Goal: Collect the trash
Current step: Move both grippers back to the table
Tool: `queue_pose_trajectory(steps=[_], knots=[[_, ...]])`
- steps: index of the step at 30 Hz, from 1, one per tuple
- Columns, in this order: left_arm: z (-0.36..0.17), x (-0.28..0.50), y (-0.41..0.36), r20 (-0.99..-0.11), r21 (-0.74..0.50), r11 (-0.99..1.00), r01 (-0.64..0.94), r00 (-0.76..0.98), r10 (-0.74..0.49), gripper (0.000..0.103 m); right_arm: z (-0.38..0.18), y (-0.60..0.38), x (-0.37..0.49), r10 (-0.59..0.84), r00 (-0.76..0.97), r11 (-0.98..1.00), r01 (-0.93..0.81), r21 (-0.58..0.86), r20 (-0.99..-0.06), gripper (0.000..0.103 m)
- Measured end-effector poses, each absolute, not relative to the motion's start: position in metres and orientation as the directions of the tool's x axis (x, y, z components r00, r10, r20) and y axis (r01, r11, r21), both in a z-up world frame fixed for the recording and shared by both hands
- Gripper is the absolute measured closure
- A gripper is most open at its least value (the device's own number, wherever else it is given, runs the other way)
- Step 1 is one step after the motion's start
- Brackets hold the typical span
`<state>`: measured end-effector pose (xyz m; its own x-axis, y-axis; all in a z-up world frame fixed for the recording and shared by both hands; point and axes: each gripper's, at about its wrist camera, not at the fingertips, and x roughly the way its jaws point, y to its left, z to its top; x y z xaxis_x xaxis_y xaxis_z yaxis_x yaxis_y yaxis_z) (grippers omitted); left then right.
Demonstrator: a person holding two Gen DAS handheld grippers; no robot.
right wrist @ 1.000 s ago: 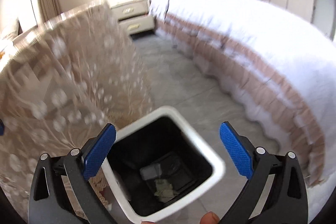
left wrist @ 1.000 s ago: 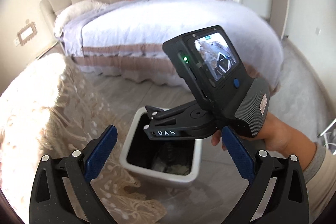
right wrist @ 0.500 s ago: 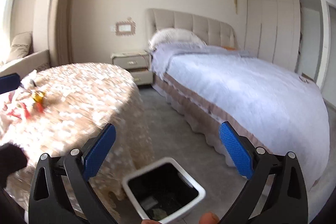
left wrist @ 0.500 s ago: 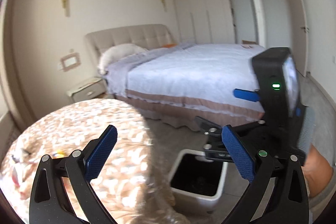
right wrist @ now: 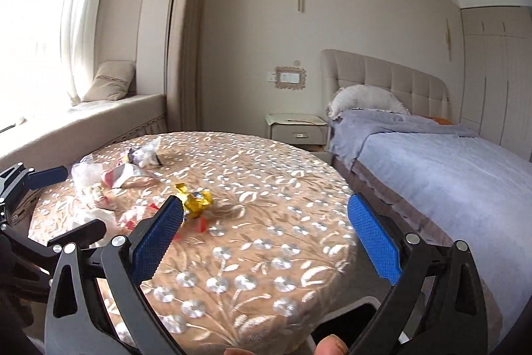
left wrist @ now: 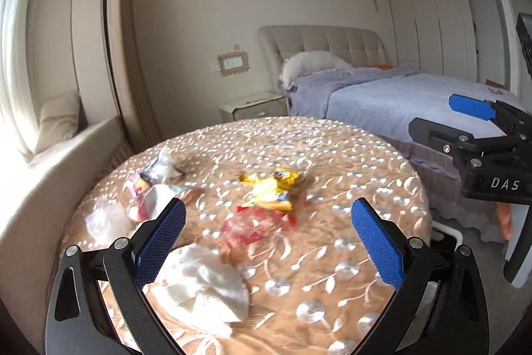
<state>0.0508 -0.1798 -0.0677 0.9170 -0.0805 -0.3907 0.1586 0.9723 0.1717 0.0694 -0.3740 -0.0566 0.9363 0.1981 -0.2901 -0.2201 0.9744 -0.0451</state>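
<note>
Left wrist view: the left gripper (left wrist: 267, 242) hovers over the near edge of the round table (left wrist: 382, 155), jaws spread wide and holding nothing; the trash lies scattered on the cloth ahead. A white tissue (left wrist: 202, 281) sits at 7 o'clock, just beside the left pad; a red wrapper (left wrist: 252, 227) is dead ahead at 12, with a yellow wrapper (left wrist: 274, 188) just beyond it; a clear bag (left wrist: 106, 222) and a white-and-pink packet (left wrist: 149, 198) cluster at 10 o'clock, a silver wrapper (left wrist: 159, 167) farther out on the same line. The right gripper (left wrist: 472, 122) shows at 3 o'clock, off the table's edge; only a corner of the bin (left wrist: 447, 232) peeks out at 4 o'clock.

Right wrist view: the right gripper (right wrist: 264, 240) also stands with jaws wide apart and bare; the yellow wrapper (right wrist: 194, 200) lies near its left pad at 11 o'clock, the rest of the litter farther toward 10; the bin (right wrist: 349, 308) is low at 6 o'clock, mostly hidden by the tablecloth.

Risks, as I judge them: the wrappers are thin and flat, so closing low may pinch the embroidered cloth and drag it, spilling everything; the tissue and clear bag are light and could slip or blow off; both grippers aiming at the middle pile could collide; the half-hidden bin invites a missed drop.
</note>
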Motion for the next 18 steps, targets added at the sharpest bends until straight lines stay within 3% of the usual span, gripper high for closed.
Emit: queue_pose_trajectory(steps=[7, 18], knots=[[-0.098, 0.073, -0.124, -0.492, 0.130, 0.987, 0.098, 0.870, -0.021, 0.005, -0.056, -0.318, 0.080, 0.266, 0.904, 0.949, -0.306, -0.071, -0.333, 0.005], [-0.137, 0.107, -0.095, -0.657, -0.008, 0.985, 0.170, 0.742, -0.134, 0.005, -0.075, -0.277, 0.110, 0.275, 0.863, 0.935, -0.343, -0.091, -0.423, 0.005]])
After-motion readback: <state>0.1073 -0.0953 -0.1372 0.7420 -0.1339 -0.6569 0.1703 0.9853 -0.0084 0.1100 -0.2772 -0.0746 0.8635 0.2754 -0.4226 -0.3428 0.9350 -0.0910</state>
